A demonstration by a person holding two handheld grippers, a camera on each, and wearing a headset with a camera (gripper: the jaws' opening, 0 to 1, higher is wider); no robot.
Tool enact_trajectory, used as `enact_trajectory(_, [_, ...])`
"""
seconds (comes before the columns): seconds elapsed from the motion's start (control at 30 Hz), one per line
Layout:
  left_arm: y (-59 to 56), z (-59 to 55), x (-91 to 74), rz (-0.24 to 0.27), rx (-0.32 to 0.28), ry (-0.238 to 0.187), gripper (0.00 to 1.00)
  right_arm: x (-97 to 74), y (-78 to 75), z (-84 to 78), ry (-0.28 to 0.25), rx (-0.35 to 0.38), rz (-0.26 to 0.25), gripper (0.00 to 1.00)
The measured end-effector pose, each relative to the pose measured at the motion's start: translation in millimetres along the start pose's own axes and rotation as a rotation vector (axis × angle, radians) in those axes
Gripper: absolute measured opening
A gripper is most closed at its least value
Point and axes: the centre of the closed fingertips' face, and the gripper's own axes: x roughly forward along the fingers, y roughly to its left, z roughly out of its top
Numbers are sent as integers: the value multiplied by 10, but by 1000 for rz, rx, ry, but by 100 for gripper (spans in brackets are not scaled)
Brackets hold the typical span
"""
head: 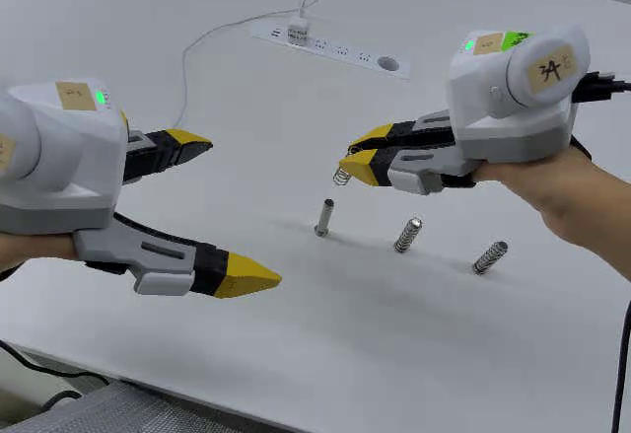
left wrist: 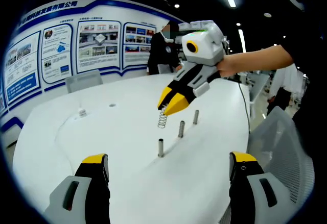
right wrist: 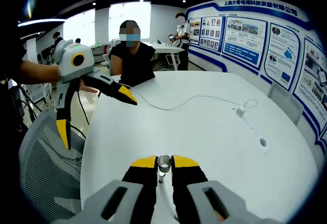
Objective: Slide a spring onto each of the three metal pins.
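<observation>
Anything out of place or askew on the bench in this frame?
Nothing stands out. The middle pin and end pin are already loaded, the bare pin stands upright, the right gripper holds the third spring near it, and the left gripper is open.

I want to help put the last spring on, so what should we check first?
1. Spring pinched in the right gripper jaws: ok.
2. Bare pin standing upright with nothing on it: ok.
3. Spring straight above the bare pin: cannot tell. It hangs close above and looks tilted.
4. Middle pin and end pin wearing springs: ok.
5. Left gripper open and away from the pins: ok.
</observation>
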Motion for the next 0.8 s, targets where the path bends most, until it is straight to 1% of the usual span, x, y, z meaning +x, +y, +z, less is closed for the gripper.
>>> enact_trajectory(0.07, [11, -7, 0, 0, -4, -2, 100, 42, 6, -23, 5, 3, 4, 11])
enact_trajectory(0.13, [8, 7, 5, -6, -24, -19, 100, 83, 22, -42, 11, 4, 12, 11])
enact_trajectory(0.17, [14, 5, 7, -6, -27, -19, 100, 98, 26, -51, 15, 3, 13, 11])
enact_trajectory(0.27, [21, -20, 22, -5, -20, -5, 100, 146, 39, -93, 33, 3, 21, 11])
enact_trajectory(0.4, [21, -26, 44, -8, -25, -6, 100, 198, 65, -160, 62, 9, 38, 11])
enact_trajectory(0.5, [15, -41, 57, -12, -29, -4, 100, 224, 77, -224, 95, -23, 38, 11])
enact_trajectory(0.57, [7, -56, 63, -16, -32, -2, 100, 241, 80, -250, 106, -33, 40, 11])
enact_trajectory(0.8, [-16, -108, 64, -22, -41, 6, 100, 309, 62, -323, 129, -23, 41, 11])
